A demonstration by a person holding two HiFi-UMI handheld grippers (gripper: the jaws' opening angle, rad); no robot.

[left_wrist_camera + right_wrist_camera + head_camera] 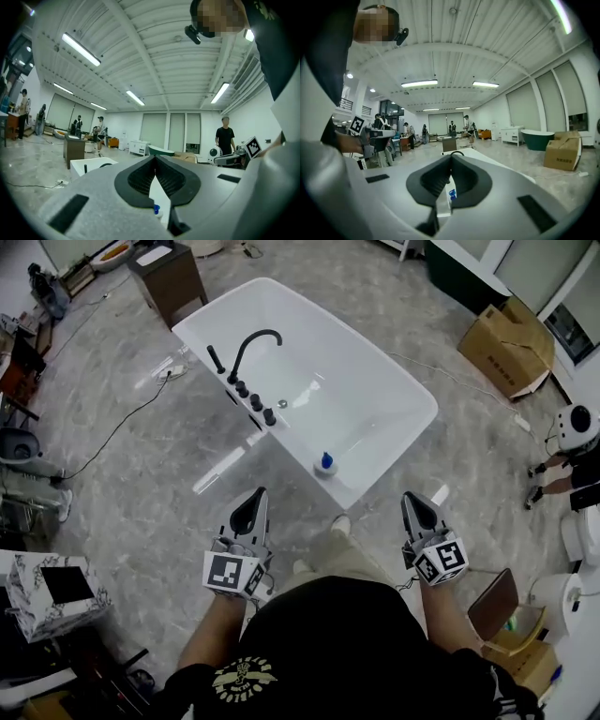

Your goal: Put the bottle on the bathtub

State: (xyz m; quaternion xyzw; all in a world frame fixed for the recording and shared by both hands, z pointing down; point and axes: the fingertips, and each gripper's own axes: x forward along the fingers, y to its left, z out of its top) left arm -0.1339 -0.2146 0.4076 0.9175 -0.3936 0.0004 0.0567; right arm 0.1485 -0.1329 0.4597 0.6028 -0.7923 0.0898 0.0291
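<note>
A small white bottle with a blue cap [325, 463] stands upright on the near rim of the white bathtub [394, 390], apart from both grippers. A black curved faucet [253, 343] and black knobs sit on the tub's left rim. My left gripper [260, 493] hovers over the floor, short of the tub, its jaws shut and empty. My right gripper [411, 497] hangs to the right of the tub's near corner, also shut and empty. The blue cap [156, 209] shows below the closed tips in the left gripper view, and the cap [452, 193] shows likewise in the right gripper view.
A cardboard box [506, 345] lies beyond the tub at right, a brown cabinet [169, 277] at its far left. A black cable [112, 432] trails across the marble floor. A patterned box [52, 592] sits at left. Another person [225, 139] stands in the background.
</note>
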